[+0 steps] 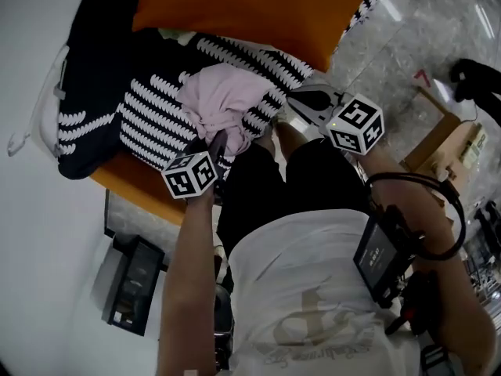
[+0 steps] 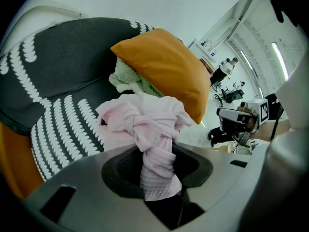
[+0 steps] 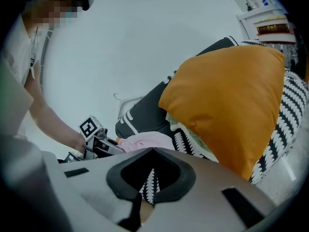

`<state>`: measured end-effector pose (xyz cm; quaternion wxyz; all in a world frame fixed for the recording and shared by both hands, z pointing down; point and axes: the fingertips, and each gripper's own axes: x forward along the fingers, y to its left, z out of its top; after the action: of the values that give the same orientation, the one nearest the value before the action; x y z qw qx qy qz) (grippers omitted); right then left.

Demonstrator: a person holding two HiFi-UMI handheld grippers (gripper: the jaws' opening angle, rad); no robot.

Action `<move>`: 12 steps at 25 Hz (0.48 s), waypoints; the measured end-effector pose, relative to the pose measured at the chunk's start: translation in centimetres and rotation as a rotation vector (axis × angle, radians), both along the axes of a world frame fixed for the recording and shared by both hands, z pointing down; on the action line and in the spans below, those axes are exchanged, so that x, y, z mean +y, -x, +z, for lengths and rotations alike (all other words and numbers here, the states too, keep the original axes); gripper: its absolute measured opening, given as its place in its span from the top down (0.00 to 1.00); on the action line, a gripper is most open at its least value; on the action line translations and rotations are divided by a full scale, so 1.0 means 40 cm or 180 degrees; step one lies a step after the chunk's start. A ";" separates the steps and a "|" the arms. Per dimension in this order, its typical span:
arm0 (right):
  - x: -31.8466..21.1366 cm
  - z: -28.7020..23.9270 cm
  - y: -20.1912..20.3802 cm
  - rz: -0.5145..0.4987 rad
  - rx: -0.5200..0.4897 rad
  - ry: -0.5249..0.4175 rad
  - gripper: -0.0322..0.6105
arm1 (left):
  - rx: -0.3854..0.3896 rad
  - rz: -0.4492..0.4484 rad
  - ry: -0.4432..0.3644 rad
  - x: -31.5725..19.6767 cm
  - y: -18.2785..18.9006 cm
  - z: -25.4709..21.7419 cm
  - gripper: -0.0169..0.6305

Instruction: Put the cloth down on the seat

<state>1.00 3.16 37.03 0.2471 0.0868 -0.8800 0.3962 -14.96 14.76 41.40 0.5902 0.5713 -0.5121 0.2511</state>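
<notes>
The pink cloth [image 1: 220, 100] is a knotted bundle lying on the dark, white-patterned cover [image 1: 149, 116] of the orange seat [image 1: 133, 180]. My left gripper [image 1: 214, 144] is shut on a twisted tail of the pink cloth [image 2: 158, 164]; the rest of the bundle bulges out beyond the jaws. My right gripper [image 1: 304, 100] hovers just right of the cloth over the seat's front edge. In the right gripper view, the right gripper [image 3: 153, 151] has its tips together with nothing held; the patterned cover shows behind it.
An orange cushion [image 1: 243, 10] leans at the back of the seat, over a pale green cloth [image 2: 128, 79]. A white wall is on the left. On the floor are a black box [image 1: 129, 284] and a cardboard box [image 1: 443, 131].
</notes>
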 end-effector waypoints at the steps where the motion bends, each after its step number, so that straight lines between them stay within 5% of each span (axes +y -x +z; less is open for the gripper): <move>1: 0.002 0.008 -0.001 0.0025 0.0003 0.0029 0.93 | 0.0002 0.0027 0.0010 -0.003 0.002 0.009 0.72; 12: -0.014 0.075 0.001 0.0354 -0.0126 0.0294 0.92 | -0.0128 0.0276 0.0000 -0.060 0.032 0.120 0.72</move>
<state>0.95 2.62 40.01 0.2111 0.1162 -0.8593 0.4512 -16.23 12.34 46.18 0.5683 0.5877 -0.4987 0.2879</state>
